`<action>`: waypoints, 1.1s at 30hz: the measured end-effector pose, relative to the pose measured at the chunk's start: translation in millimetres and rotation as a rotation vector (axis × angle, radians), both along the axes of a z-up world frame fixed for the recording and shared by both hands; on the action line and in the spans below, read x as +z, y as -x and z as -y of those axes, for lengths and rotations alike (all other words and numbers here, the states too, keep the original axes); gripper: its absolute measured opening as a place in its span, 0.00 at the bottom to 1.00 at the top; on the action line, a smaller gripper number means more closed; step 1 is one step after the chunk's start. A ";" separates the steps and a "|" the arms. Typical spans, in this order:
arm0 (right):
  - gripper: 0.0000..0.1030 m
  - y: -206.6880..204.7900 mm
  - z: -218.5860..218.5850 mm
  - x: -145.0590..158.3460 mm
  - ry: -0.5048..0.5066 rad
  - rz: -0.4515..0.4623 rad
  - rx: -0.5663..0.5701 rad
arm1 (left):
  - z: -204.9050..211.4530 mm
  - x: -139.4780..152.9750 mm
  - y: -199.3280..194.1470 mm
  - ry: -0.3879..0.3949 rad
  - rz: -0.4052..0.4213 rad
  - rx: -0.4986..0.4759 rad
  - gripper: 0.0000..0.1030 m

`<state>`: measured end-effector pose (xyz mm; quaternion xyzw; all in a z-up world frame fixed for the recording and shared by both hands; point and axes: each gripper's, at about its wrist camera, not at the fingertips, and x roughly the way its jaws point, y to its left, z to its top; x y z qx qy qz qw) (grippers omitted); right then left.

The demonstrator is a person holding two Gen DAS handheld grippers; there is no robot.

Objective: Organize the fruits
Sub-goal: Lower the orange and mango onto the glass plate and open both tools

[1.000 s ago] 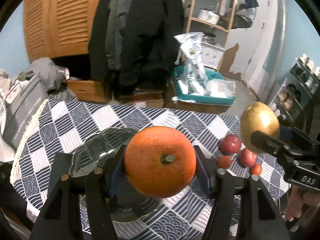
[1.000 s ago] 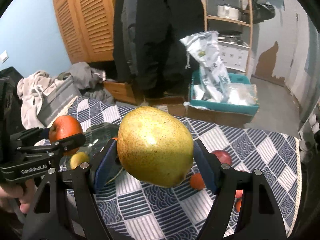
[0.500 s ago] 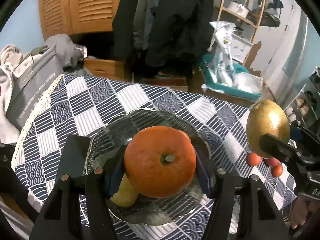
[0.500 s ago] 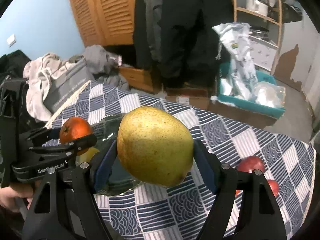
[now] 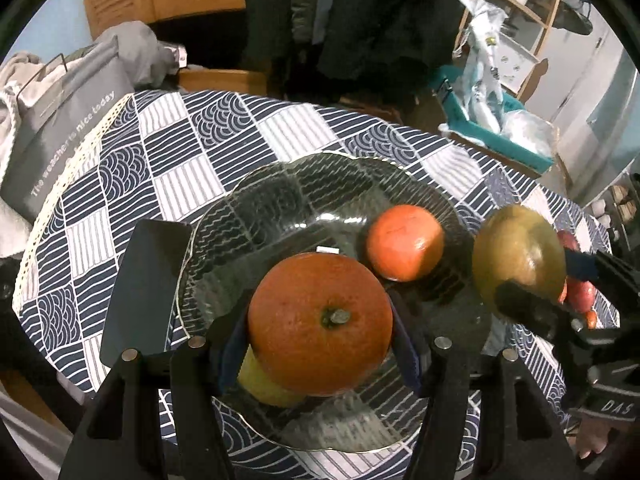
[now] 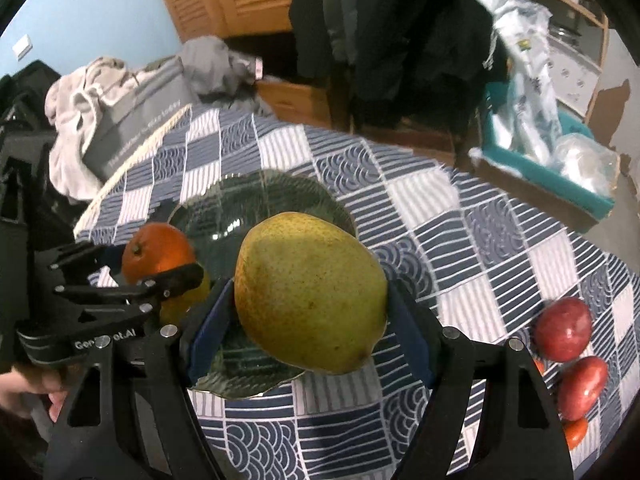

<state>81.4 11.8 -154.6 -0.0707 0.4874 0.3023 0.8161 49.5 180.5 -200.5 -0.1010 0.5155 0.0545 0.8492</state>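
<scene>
An orange [image 5: 320, 322] is pinched between the fingers of the left gripper [image 5: 318, 344] and is held above a glass plate [image 5: 280, 192], on which a smaller orange fruit [image 5: 405, 242] and a yellow fruit [image 5: 266, 388] are seen. A pear [image 6: 310, 296] is clamped between the fingers of the right gripper [image 6: 308, 320] over the plate's near edge. Red fruits [image 6: 564, 328] are left on the checked cloth of the worktop [image 6: 460, 240], well apart from the plate.

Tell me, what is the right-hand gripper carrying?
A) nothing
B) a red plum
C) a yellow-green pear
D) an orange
C: the right gripper is clamped on a speckled yellow-green pear, while the orange sits in the left gripper above the glass plate.
</scene>
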 end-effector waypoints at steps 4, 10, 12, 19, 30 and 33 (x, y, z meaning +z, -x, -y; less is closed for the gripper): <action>0.74 1.5 -5.3 -12.3 0.013 -0.026 0.020 | -6.0 -7.9 -2.4 0.010 -0.025 0.013 0.63; 0.75 2.8 -10.3 -21.4 0.017 -0.045 0.045 | -7.6 -10.0 -3.0 0.016 -0.021 0.010 0.63; 0.75 2.7 -12.0 -22.5 0.011 -0.059 0.049 | -7.5 -10.4 -3.2 0.016 -0.022 0.010 0.63; 0.75 2.2 -20.6 -30.9 0.021 -0.093 0.074 | -8.1 -11.3 -4.0 0.026 -0.026 0.007 0.64; 0.76 5.0 -19.6 -20.8 0.005 -0.045 0.078 | -13.6 3.0 1.8 0.031 0.004 0.032 0.74; 0.76 2.1 -14.0 -14.2 -0.003 -0.033 0.058 | -14.4 8.1 3.2 0.044 0.018 0.037 0.74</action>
